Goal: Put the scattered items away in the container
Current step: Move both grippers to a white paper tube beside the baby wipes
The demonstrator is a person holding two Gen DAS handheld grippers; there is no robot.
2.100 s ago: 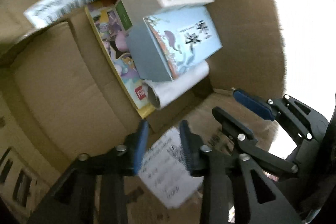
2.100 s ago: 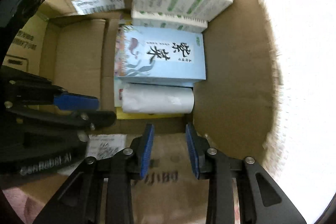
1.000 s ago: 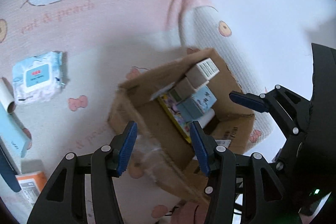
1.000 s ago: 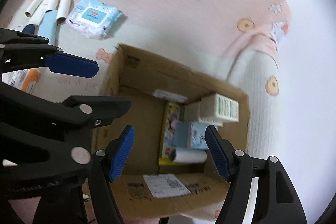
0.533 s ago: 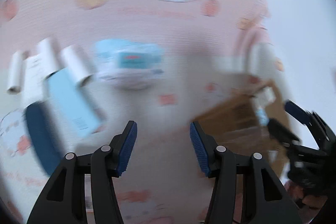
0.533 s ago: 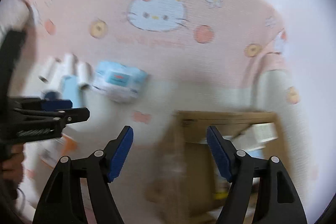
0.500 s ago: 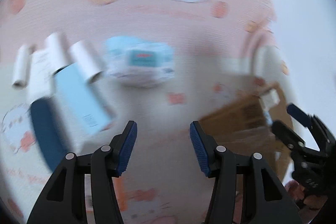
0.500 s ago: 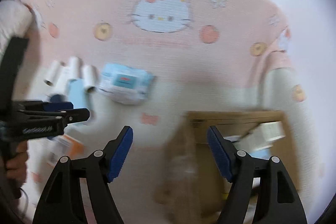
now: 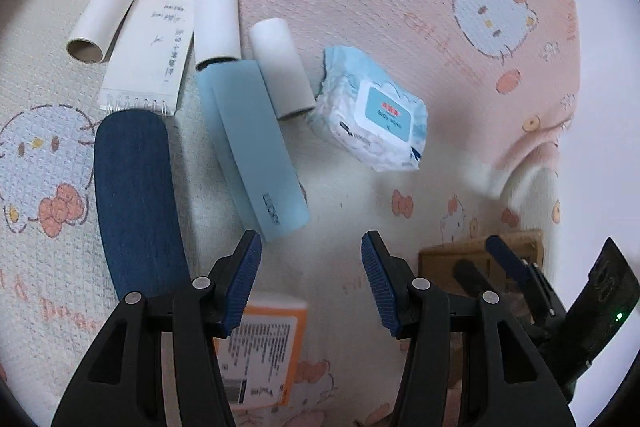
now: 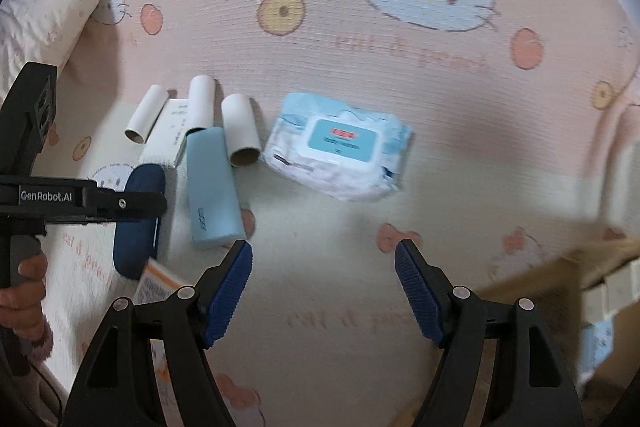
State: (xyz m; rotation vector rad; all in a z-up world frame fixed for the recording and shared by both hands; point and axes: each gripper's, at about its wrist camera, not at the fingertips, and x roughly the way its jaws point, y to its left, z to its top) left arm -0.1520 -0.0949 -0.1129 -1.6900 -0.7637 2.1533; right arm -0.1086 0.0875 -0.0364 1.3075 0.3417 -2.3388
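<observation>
Scattered on the pink cartoon blanket lie a wet-wipes pack, a light blue case, a dark blue case, three white rolls, a notepad and an orange-white box. My left gripper hovers open just below the light blue case's end, holding nothing. My right gripper is wide open and empty, below the wipes pack. The cardboard box sits at the right edge.
A white pillow lies at the far left of the blanket. A person's hand holds the left gripper's handle at the left edge of the right wrist view. The blanket's edge folds down at the right, beside the cardboard box.
Both grippers swung away from the cardboard box to the left and lower, over the scattered items. The right jaws stand slightly wider. Nothing was picked up.
</observation>
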